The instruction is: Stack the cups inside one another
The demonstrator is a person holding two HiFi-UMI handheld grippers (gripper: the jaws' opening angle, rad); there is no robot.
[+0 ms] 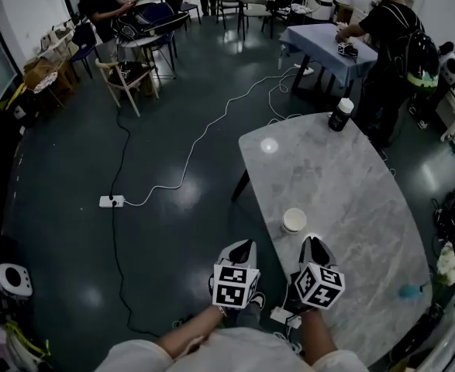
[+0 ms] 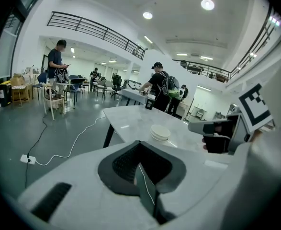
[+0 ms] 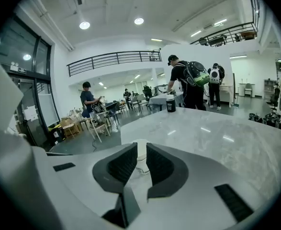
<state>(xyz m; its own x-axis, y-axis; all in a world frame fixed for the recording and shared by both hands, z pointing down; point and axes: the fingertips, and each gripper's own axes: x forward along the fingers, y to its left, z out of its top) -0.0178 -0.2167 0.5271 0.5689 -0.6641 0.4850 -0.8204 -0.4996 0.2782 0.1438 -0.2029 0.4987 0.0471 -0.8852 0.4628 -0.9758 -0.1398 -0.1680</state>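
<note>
Cups (image 1: 294, 220) look nested already, just ahead of my right gripper (image 1: 315, 244) near the table (image 1: 351, 169) edge. That gripper's barely ajar and empty, left gripper (image 1: 242, 246) clenched on nothing. One careless bump probably knocks the cups off.

cups (image 1: 294, 220) on table (image 1: 359, 200), bottle (image 1: 340, 115) behind

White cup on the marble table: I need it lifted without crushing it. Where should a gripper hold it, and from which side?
Probably grip the side wall of the white cup just under its rim, coming in level from the near table edge, where the right gripper faces it. It stands upright and round, with bare table around it.
</note>
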